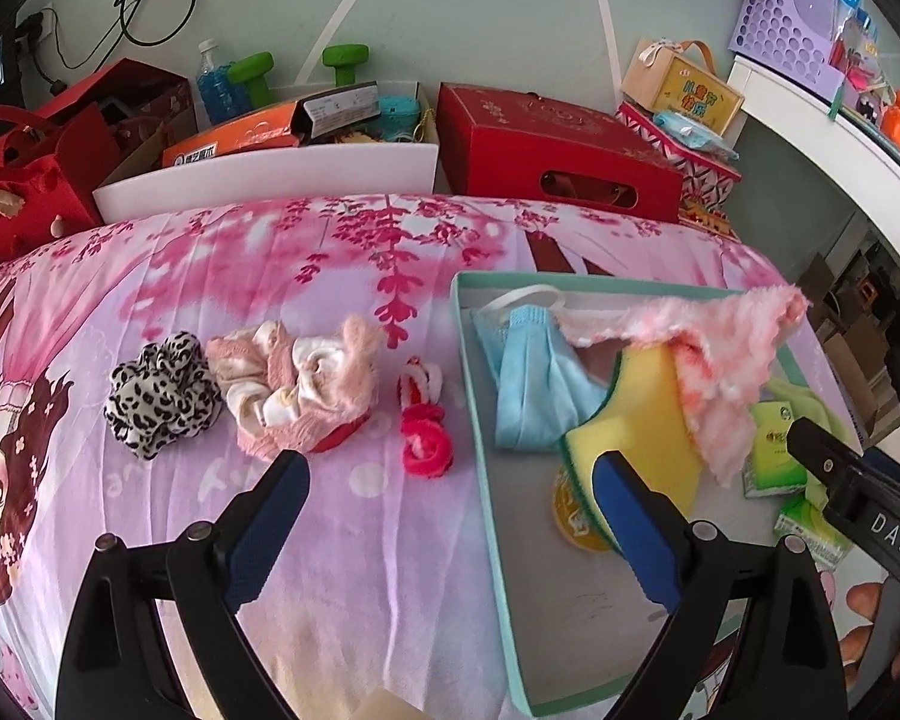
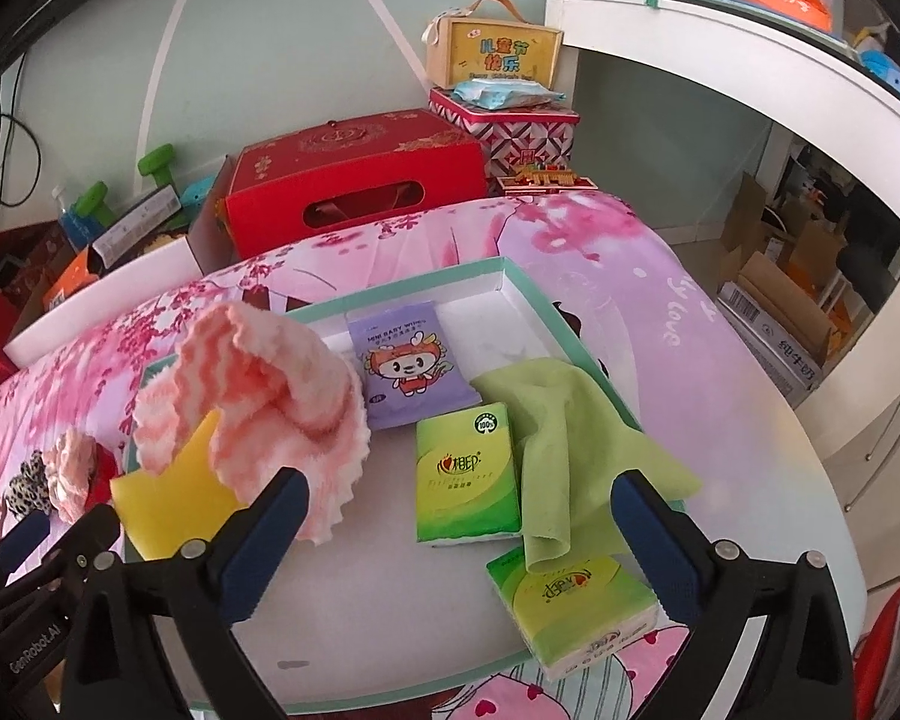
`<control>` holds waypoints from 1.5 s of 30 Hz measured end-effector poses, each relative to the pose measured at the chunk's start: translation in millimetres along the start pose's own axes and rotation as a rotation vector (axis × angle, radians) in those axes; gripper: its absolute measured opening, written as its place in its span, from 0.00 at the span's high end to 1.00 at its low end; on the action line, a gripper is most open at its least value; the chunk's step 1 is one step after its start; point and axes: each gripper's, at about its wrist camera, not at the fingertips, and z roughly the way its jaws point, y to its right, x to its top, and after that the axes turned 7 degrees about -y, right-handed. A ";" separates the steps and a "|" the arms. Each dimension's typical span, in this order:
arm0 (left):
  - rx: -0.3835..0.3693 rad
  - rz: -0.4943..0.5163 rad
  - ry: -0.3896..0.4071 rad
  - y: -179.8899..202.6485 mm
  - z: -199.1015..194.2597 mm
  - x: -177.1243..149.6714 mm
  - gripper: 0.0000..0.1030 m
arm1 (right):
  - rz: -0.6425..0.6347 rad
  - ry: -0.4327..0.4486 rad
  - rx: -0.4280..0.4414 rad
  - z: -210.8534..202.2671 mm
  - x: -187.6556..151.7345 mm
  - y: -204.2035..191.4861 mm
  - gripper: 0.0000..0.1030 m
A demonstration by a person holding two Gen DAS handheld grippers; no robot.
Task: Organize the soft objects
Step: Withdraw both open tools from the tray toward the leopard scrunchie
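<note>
**Both grippers empty: loading the remaining soft items into the tray**

Left gripper (image 1: 450, 516) has its jaws spread wide with nothing between them; it hangs over the floral bedspread (image 1: 330, 252) just beside the left wall of the teal-rimmed tray (image 1: 480, 420). Right gripper (image 2: 459, 540) is equally wide and empty, over the tray interior near a green tissue pack (image 2: 468, 474).

Already in the tray: blue face mask (image 1: 525, 384), yellow sponge (image 1: 642, 420), pink fluffy cloth (image 1: 720, 360), purple baby wipes pack (image 2: 411, 366), green cloth (image 2: 570, 438). A second tissue pack (image 2: 576, 606) lies over the near rim, partly outside, as far as I can tell.

Still on the bedspread, left of the tray: leopard-print scrunchie (image 1: 159, 402), pink and cream scrunchie pile (image 1: 294, 390), red and pink hair tie (image 1: 423, 420).

I judge the step in hand to be a fresh pick by the left gripper. Recommended procedure:

1. I take the hair tie first, it being nearest the tray.
2. I lower the pads astride it, clear of the bedspread fabric, to avoid pinching the sheet.
3. I close fully; soft loops compress and slip.
4. I lift above the tray wall before crossing, then release on bare tray floor.
</note>
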 end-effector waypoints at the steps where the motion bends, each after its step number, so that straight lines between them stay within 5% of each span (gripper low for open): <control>1: 0.004 -0.001 -0.003 -0.8 0.3 -0.8 0.07 | -0.006 -0.003 -0.002 0.5 -0.4 -0.9 0.01; 12: 0.052 -0.046 -0.010 -25.2 -4.5 -5.1 0.07 | -0.009 -0.007 0.027 -1.7 -1.5 -8.3 0.00; 23: 0.150 -0.199 0.029 -102.0 -26.8 -5.6 0.07 | -0.035 0.084 0.086 -26.6 3.0 -35.3 0.00; 30: 0.236 -0.315 0.077 -158.2 -46.1 -11.8 0.07 | -0.104 0.156 0.192 -46.1 0.0 -73.3 0.01; 45: 0.217 -0.426 0.124 -203.8 -55.7 -21.3 0.07 | -0.308 0.185 0.300 -44.6 -22.2 -169.5 0.01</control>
